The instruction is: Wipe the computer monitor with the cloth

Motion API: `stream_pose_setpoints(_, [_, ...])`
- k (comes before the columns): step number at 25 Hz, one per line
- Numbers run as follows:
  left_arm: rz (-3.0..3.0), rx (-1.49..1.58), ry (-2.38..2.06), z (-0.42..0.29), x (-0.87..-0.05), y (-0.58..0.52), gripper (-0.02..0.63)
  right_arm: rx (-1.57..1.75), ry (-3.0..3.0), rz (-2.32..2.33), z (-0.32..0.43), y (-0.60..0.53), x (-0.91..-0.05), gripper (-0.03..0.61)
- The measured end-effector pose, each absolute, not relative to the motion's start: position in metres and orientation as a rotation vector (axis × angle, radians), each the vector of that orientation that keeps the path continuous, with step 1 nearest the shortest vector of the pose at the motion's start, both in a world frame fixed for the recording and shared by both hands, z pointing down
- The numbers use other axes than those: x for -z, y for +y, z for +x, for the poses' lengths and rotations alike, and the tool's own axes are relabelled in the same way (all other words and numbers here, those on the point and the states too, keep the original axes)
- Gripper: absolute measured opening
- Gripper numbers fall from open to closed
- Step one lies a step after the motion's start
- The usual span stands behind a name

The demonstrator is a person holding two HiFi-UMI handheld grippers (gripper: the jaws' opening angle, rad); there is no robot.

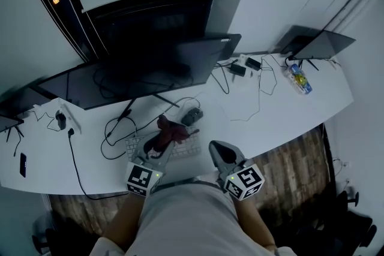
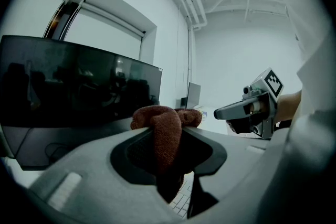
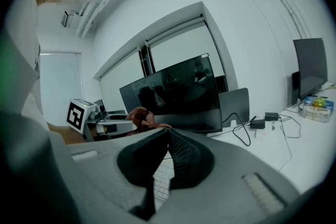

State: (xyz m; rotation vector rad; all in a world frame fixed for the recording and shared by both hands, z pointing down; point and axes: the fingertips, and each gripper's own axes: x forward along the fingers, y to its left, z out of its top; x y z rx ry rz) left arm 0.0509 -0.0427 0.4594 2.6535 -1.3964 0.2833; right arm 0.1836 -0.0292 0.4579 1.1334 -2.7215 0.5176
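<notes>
Currently the left tongs (image 1: 155,150) clench the rust-red cloth (image 1: 170,131) above the worktop (image 1: 282,111), with the monitor (image 1: 144,72) at 12 o'clock. The right tongs (image 1: 221,151) are clenched on nothing. Gripped in a bunch, the cloth could slip free mid-wipe — or snag the cables (image 1: 114,129).

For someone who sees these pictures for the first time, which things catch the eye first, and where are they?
A large dark monitor stands at the back of the white desk, facing the person. In front of it, the left gripper is shut on a reddish-brown cloth, held above the keyboard. The right gripper is beside it, with its jaws together on nothing.
</notes>
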Motion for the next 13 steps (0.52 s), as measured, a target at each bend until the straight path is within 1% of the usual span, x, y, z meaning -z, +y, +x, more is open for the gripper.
stream_pose_setpoints(13, [2.655, -0.285, -1.412, 0.028, -0.455, -0.046, 0.141, -0.508, -2.722, 1.136, 0.169, -0.029, -0.454, 0.002])
